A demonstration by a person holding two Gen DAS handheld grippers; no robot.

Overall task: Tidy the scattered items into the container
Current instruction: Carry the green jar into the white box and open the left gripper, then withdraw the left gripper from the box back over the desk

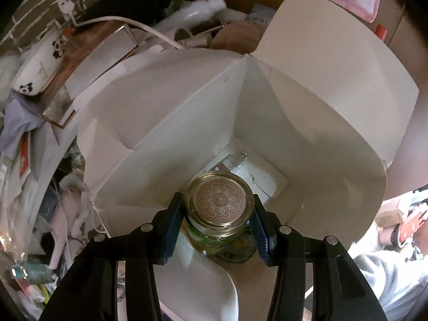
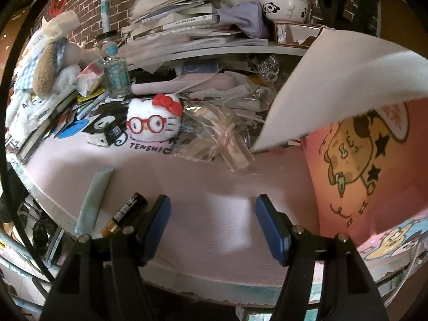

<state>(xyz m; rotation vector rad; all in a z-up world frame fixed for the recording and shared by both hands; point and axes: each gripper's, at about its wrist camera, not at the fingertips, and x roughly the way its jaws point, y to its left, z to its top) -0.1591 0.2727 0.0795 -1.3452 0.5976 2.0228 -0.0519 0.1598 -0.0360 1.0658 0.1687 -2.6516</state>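
My left gripper (image 1: 218,220) is shut on a glass jar (image 1: 220,206) with a flower-patterned metal lid, held over the mouth of a white cardboard box (image 1: 187,123) with its flaps open. A white item (image 1: 254,179) lies at the box's bottom. In the right wrist view my right gripper (image 2: 212,210) is open above the pink tabletop (image 2: 214,176), nothing between its fingers. A black battery (image 2: 125,215) and a pale green tube (image 2: 93,200) lie left of it. The box's pink cartoon-printed side (image 2: 355,171) and a white flap (image 2: 334,85) stand to the right.
A white cat plush with red glasses (image 2: 153,121), crumpled clear wrap (image 2: 222,133), a small clear bottle (image 2: 116,73), books (image 2: 182,24) and a panda bowl (image 2: 285,6) crowd the back of the table. A white bottle (image 1: 200,9) and cable (image 1: 149,30) lie behind the box.
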